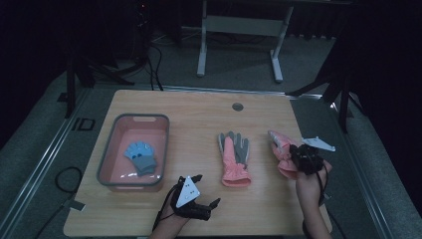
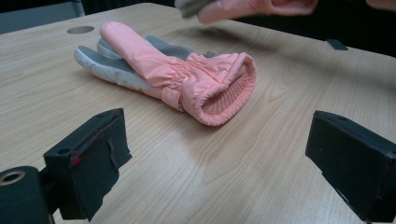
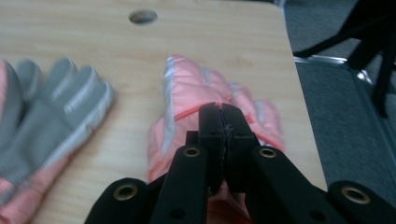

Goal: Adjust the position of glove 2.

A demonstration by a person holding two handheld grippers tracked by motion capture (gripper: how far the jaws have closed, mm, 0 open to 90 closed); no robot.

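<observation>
A pink glove with a grey palm [image 1: 234, 158] lies flat at the table's middle, cuff toward me; the left gripper view shows the same glove [image 2: 177, 70] with its open cuff facing the camera. My left gripper [image 1: 208, 190] hovers open near the front edge, just short of that cuff, with nothing between its jaws [image 2: 222, 140]. A second pink glove [image 1: 279, 147] is at the right. My right gripper [image 1: 300, 158] is shut on its cuff end [image 3: 221, 116], fingers of the glove [image 3: 201, 88] pointing away. In the left gripper view this second glove [image 2: 247, 7] looks raised off the table.
A pink bin with a grey rim [image 1: 110, 149] stands at the left and holds a blue glove [image 1: 141, 157]. A round cable hole [image 1: 237, 106] sits near the table's far edge. The table's right edge [image 1: 311, 149] runs close to the held glove.
</observation>
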